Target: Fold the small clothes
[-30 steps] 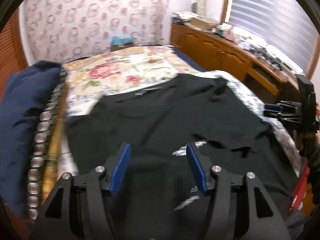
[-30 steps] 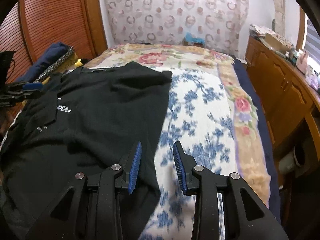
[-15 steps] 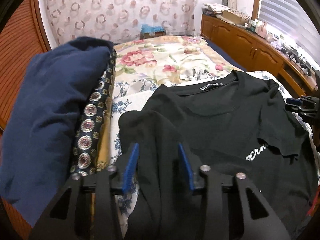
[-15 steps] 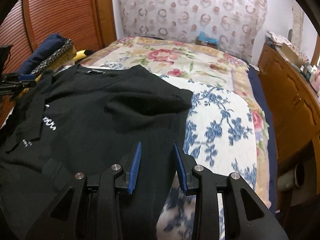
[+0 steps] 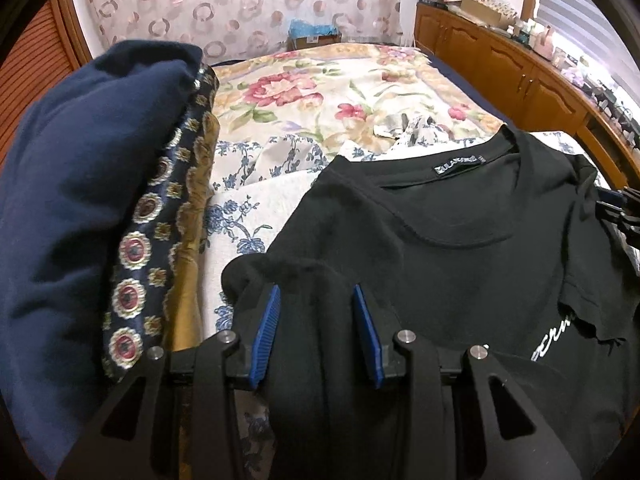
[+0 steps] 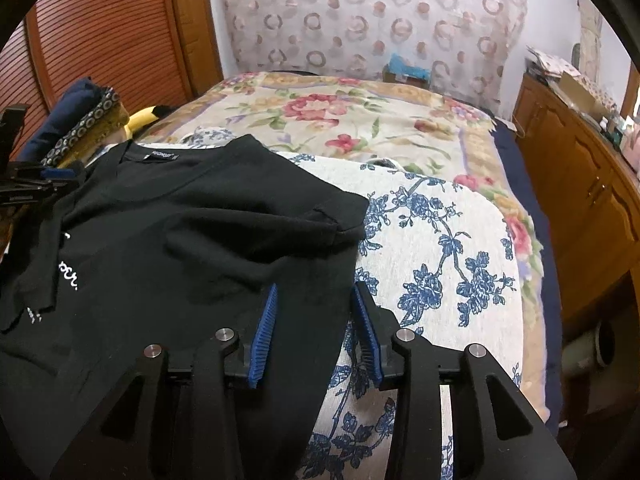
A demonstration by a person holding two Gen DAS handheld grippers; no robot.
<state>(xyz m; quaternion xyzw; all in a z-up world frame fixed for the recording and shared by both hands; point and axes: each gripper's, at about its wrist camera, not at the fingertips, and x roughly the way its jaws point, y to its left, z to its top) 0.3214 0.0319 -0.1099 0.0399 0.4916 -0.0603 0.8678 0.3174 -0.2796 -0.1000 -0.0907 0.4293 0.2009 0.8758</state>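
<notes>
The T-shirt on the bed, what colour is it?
Black T-shirt with white lettering, clearest in the right wrist view.

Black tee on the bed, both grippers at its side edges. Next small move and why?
Probably ease both grippers inward. The left gripper has a bunched fold of the black t-shirt between its pads; the right gripper, jaws opening, straddles the opposite side edge. The tee lies collar up on the blue-flowered blanket, sides not yet folded in.

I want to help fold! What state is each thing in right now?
Black T-shirt: spread on bed, one sleeve folded inward.
Left tongs: shirt fabric bunched between pads.
Right tongs: opening, shirt edge between pads.
Navy cloth: folded, piled beside shirt.
</notes>
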